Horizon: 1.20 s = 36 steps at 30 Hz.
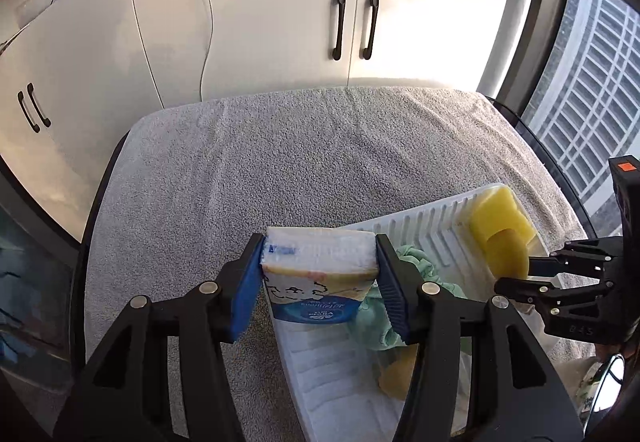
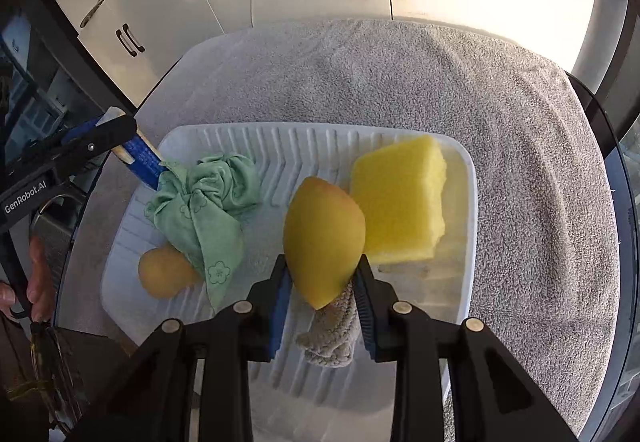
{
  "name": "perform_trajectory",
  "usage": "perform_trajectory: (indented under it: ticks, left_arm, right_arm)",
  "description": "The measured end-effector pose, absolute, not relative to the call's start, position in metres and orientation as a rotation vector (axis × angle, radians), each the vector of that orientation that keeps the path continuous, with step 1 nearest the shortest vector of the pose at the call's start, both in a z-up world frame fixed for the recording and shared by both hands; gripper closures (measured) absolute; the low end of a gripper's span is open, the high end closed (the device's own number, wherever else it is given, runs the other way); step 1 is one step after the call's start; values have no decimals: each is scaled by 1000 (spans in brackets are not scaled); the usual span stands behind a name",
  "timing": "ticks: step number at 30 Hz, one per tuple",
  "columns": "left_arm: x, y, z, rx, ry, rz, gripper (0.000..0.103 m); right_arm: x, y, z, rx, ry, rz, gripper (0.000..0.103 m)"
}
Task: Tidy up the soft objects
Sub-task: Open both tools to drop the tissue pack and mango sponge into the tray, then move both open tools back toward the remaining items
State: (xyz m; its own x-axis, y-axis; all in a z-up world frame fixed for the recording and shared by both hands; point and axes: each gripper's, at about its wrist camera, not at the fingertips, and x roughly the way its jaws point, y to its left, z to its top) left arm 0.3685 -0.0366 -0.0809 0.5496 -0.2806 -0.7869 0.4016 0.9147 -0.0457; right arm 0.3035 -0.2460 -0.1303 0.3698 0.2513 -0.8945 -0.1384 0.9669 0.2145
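Left gripper (image 1: 320, 274) jaws clamp soft plastic-wrapped tissue pack (image 1: 320, 262) over white ribbed tray (image 2: 460, 282); right gripper (image 2: 322, 282) jaws pinch yellow teardrop sponge (image 2: 324, 238). Risk: sponge squeezes out, rolls off tray.

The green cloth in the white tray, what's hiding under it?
A small yellow sponge pokes out from under the green cloth, lying on the white tray. Part of that sponge is covered, so its whole shape can't be seen, nor anything else beneath the cloth.

Tray (image 2: 460, 162) on the towel-covered table (image 2: 400, 82)
In the tray: sponge (image 2: 400, 202) right, knotted cloth (image 2: 208, 198) left, a small ball (image 2: 164, 274) in front of the cloth.
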Motion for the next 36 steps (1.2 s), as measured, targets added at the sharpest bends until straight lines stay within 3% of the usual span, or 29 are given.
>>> perform_trajectory:
  ticks: [7,12,15,19,22,36]
  left_arm:
    - [386,-51,-116,90,1095,-480,50]
    - [379,-42,-116,46,1054,-470,50]
    - [379,-40,-116,45,1075,-480,42]
    - [373,-40,-108,55,1040,-472,42]
    - [367,-35,-98,45,1006,-456,42]
    - [324,40,-70,-3,858,-224,42]
  right_arm:
    - [306,-239,-134,71,1185,264,68]
    - [310,-230,-133,12,1204,258,66]
    - [311,-229,-134,16,1205,255,63]
    - [310,-230,-132,28,1201,248,51]
    - [304,-234,-124,47,1163,253,48]
    - [257,-298,-96,169,1058,114,46]
